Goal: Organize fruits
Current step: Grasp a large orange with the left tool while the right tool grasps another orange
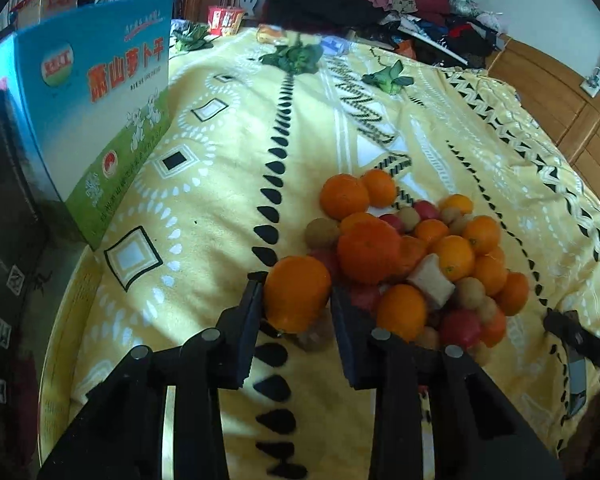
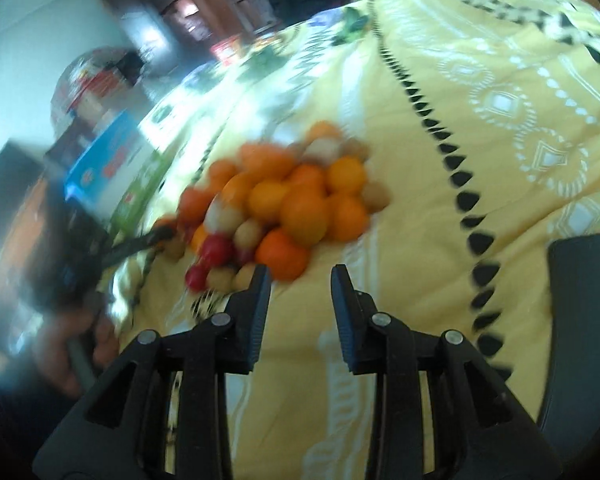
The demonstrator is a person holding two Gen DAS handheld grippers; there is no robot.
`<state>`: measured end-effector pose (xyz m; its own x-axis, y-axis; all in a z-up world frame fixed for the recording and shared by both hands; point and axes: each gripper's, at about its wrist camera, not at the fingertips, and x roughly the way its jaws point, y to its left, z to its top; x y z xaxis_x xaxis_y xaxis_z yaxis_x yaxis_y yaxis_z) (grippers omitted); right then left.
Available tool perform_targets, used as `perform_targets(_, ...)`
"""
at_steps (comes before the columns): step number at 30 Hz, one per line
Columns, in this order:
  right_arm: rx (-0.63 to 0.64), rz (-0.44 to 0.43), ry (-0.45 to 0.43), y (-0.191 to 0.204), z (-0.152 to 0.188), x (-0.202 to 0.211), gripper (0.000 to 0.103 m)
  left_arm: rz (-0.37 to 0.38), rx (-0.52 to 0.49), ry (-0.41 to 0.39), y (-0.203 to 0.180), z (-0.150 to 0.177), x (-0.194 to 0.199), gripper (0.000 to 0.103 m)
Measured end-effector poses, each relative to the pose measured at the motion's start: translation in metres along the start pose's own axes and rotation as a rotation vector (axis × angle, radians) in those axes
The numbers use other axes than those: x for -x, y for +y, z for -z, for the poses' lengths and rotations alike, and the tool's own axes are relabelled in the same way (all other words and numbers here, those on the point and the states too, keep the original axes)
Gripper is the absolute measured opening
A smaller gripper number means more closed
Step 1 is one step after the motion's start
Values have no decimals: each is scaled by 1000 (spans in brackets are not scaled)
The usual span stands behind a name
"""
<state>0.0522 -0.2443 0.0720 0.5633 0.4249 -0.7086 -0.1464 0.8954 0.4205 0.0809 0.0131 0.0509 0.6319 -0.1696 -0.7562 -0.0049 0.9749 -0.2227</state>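
Left gripper (image 1: pixel 296 300): matte black plastic frame with triangular cut-outs; two flat, slab-like black fingers (image 1: pixel 242 340) on linkage arms; four round silver pivot pins across the linkage. Right gripper (image 2: pixel 300 276): same black build; fingers (image 2: pixel 256 316) ribbed on their inner faces, edges tinged blue; four silver pins; a hand (image 2: pixel 80 352) on a grey handle, blurred.

Soft, fuzzy yellow cloth blanket (image 1: pixel 228 184) across mid-frame; glossy printed cardboard box (image 1: pixel 100 120) at left. Oranges (image 1: pixel 364 252) look waxy, finely dimpled. Matt black plastic left gripper (image 1: pixel 298 300); varnished wood panelling (image 1: pixel 560 96) upper right.
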Motion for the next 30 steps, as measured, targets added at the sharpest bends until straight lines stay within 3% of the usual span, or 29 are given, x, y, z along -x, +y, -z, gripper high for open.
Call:
perform_targets(3,4,13,2,1,-15,-12,34,31,-17,-21,-9,1,17,35)
perform_targets(6,32,38,15,6,-21,-25,42,65,-50,-35,-19,1,33,35)
perform_targets(10,68,57,35,11,-19,-36,41,88,-76,-47,-31,2,48,35)
perform_targets(13,104,80,37,16,-16,-36,34,94,-97,-55,-39,4,57,35)
perform_targets(19,147,84,-40,35,-7,3,33,114,-133,-98,-51,7,89,35)
perform_targets(30,312,112,-99,117,-4,45,33,108,-136,-225,-42,4,173,35)
